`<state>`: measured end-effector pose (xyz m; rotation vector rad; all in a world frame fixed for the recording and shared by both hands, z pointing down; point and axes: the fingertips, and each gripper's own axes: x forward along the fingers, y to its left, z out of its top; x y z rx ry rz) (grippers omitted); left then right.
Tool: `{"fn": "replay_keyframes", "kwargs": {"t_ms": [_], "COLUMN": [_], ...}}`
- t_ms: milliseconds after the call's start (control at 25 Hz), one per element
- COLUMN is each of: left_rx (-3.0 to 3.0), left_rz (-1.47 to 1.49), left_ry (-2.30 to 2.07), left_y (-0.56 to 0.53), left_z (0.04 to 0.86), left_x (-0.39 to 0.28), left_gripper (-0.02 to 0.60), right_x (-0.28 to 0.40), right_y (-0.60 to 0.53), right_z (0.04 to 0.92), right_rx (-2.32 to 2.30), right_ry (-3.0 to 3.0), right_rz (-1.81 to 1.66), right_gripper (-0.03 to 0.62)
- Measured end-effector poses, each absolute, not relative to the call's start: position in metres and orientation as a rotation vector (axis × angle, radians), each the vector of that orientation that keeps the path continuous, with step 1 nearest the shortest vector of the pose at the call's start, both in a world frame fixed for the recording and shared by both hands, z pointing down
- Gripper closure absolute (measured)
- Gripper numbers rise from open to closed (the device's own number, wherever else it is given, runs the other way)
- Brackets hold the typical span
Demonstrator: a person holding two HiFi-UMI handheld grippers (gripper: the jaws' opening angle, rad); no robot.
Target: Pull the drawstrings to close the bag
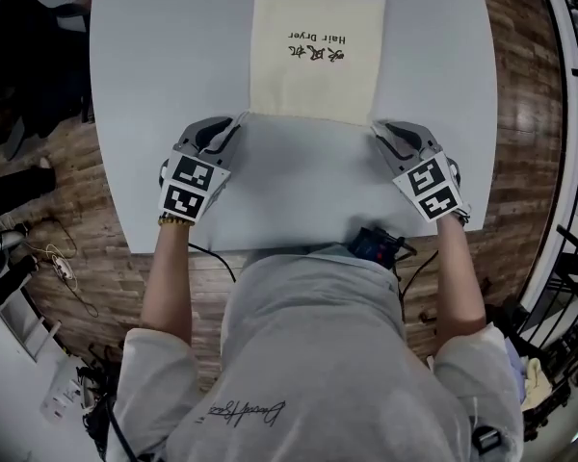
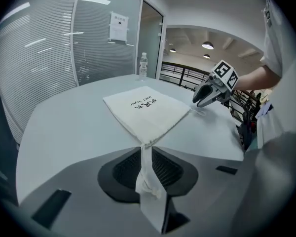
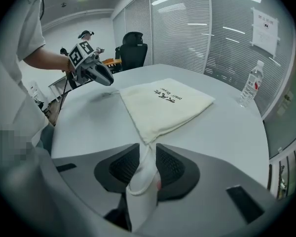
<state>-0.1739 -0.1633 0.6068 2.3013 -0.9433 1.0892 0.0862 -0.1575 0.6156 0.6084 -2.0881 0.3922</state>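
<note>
1. Bag [image 1: 314, 54] sits flat on the grey table [image 1: 299, 186], straight out at 12 o'clock from the person. Its long axis runs 6 to 12, print up, and the mouth edge is nearest, running 9 to 3.
2. Left gripper [image 1: 237, 123] is down at the bag's 7 o'clock corner and the right gripper [image 1: 380, 129] is at the 5 o'clock corner. They're mirror images, each as near its own corner as the other, so neither has the edge.
3. In the left gripper view the corner sits dead ahead at 12. The left drawstring [image 2: 146, 164] runs from it straight back down the gap toward 6. The jaws stand narrowly apart with the cord and its knot lying between the pads, and I see no clamp on it.
4. Right gripper view, same story: the right drawstring [image 3: 144, 167] comes off the corner at 12 and loops back between the jaws. They look parted a touch wider than the left pair. The cord looks loose in the gap, not pinched.
5. The mouth is flat and ungathered, so by my reading the closing hasn't begun.
6. What it turns on, to my eye, is that each cord lies along its own jaw line, so a squeeze should catch it. The pull then wants to go outward along the mouth edge, left toward 9 and right toward 3, so the two cancel, the bag stays put and the channel gathers.
</note>
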Motion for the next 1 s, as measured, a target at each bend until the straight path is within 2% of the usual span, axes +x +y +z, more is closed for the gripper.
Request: {"fn": "replay_keyframes", "kwargs": {"t_ms": [240, 480, 1000], "left_rx": [2.346, 2.34, 2.329], "left_rz": [1.231, 1.352, 1.427], "left_ry": [-0.778, -0.658, -0.52], "left_y": [-0.168, -0.174, -0.172], "left_z": [0.622, 0.637, 0.652], "left_x": [-0.17, -0.169, -0.162], "left_gripper": [0.441, 0.433, 0.433], "right_x": [0.088, 0.086, 0.076], "right_y": [-0.159, -0.16, -0.156], "right_z": [0.623, 0.629, 0.653], "right_rx": [0.548, 0.479, 0.304], "right_ry": [-2.061, -2.032, -1.954], "right_rz": [0.362, 0.343, 0.328], "right_gripper": [0.447, 0.41, 0.405]}}
